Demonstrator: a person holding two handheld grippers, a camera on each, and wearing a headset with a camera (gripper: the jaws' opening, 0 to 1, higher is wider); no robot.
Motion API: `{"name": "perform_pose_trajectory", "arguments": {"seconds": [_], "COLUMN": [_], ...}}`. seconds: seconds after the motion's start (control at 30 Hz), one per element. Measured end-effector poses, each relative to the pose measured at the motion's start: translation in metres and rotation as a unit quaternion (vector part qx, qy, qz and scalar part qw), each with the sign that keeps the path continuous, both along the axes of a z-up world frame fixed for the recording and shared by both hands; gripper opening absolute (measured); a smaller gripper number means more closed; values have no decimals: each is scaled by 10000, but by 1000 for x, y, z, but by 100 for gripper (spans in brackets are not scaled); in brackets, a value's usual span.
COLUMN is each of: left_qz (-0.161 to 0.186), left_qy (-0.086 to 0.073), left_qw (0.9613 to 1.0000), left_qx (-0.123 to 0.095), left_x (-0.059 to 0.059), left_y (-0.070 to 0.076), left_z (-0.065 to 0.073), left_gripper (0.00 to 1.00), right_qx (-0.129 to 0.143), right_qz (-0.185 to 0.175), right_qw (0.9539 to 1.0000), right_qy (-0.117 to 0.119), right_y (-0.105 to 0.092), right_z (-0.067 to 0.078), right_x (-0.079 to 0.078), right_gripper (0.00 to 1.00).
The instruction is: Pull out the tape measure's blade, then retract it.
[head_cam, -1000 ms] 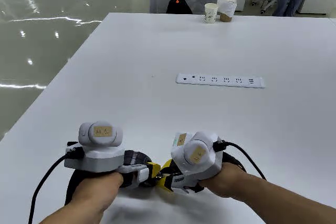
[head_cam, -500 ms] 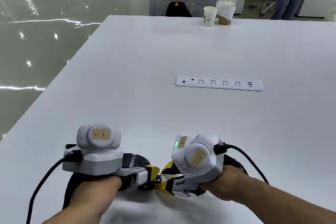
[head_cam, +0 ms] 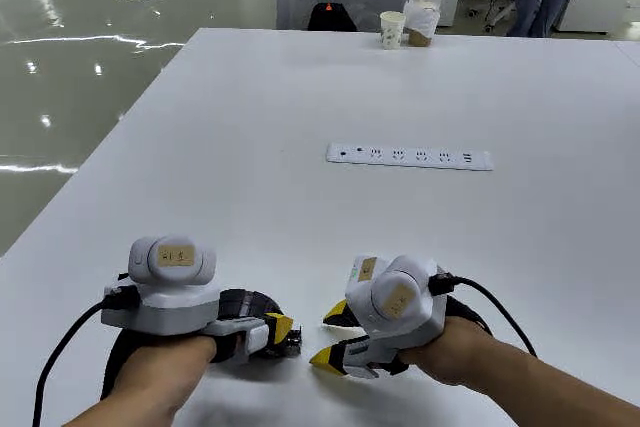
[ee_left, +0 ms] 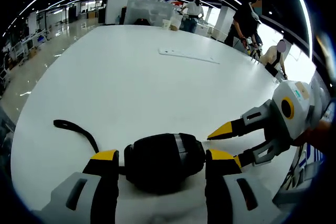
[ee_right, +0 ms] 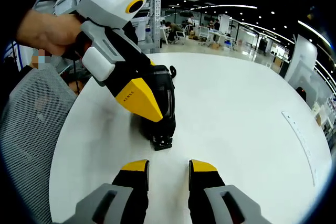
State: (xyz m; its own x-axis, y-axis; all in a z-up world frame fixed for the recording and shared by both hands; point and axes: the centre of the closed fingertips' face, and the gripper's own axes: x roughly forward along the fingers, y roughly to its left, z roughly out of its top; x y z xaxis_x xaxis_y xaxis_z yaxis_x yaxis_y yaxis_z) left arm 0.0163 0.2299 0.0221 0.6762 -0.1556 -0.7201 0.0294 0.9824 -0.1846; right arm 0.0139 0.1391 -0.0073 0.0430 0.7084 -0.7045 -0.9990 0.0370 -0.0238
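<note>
We are gripping the tape measure (ee_right: 167, 98) with the left gripper (ee_left: 163, 156); the right gripper (ee_right: 168, 166) is gaping empty. Pinching the blade tip (ee_right: 162, 141) squarely is looking wisest.

A white table (head_cam: 300, 97) runs from the near edge to the far end. Near and to the left, a hand (head_cam: 165, 377) holds the left gripper (head_cam: 272, 332), with the black tape measure (head_cam: 248, 304) sitting in its yellow-tipped jaws against the tabletop. Just to the right, another hand (head_cam: 450, 352) holds the right gripper (head_cam: 328, 337), its jaws parted with nothing between them and pointing left at the tape measure, close but apart. A black cable (head_cam: 60, 357) trails from each gripper. A white power strip (head_cam: 408, 156) lies mid-table. At the far edge stand a paper cup (head_cam: 392, 29) and a plastic cup (head_cam: 422, 15) with a straw
</note>
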Motion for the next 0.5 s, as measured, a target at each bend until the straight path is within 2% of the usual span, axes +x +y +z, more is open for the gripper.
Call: {"name": "perform_pose_trajectory", "arguments": {"seconds": [0.17,0.23,0.5], "left_qz": [-85,-167,-309], "left_qy": [-50,-150,-169], "left_qw": [10000,9997,9994], "left_qx": [3,50,69], "left_x": [-4,-6,-13], "left_y": [0,0,0], "left_z": [1,2,1], "left_gripper": [64,66,69], "right_qx": [69,82,184], "right_qz": [-150,-210,-472], "right_qw": [9999,9997,9987], "right_qy": [37,59,47], "right_y": [-11,-16,-34], "right_z": [3,4,10], "right_x": [1,0,1], "right_gripper": [30,31,35]}}
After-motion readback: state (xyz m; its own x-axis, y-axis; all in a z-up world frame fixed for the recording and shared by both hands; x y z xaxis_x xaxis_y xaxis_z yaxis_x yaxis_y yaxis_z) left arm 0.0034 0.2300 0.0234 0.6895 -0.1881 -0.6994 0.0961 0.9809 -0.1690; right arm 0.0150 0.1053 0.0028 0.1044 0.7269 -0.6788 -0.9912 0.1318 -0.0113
